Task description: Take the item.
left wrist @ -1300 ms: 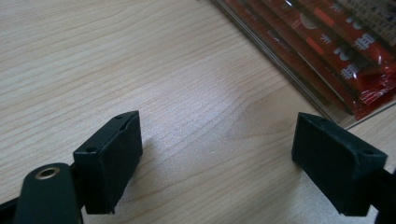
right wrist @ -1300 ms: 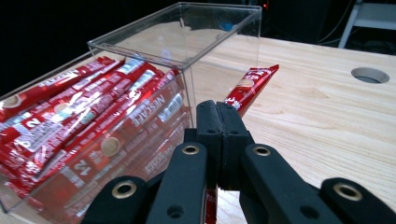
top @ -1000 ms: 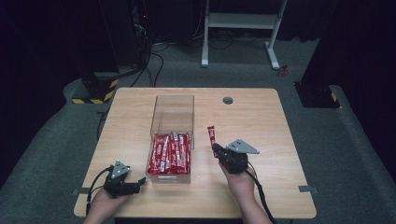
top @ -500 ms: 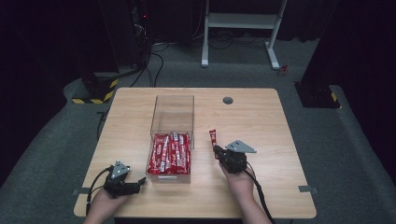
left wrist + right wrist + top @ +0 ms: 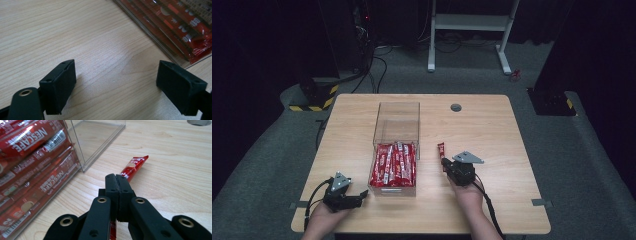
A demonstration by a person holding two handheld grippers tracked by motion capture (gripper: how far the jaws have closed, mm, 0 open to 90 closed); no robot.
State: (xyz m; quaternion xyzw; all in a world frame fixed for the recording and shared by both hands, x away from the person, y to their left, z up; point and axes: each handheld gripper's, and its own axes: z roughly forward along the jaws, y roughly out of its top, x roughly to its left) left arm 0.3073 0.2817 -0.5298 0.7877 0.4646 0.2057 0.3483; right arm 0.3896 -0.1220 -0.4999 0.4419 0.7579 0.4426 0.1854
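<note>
A clear plastic box stands mid-table, its near half packed with several red coffee sachets. My right gripper lies low on the table to the box's right, shut on one red sachet. In the right gripper view the sachet sticks out past the closed jaws of my right gripper, and its far end lies on the wood. My left gripper rests open near the box's front left corner. In the left gripper view my left gripper has bare wood between its fingers.
A round cable hole sits in the wooden table at the back right. The box's far half holds nothing. A white desk frame and cables stand on the floor behind the table.
My right gripper has drawn back toward the table's front edge, pulling the red sachet with it. The left gripper has not moved.
</note>
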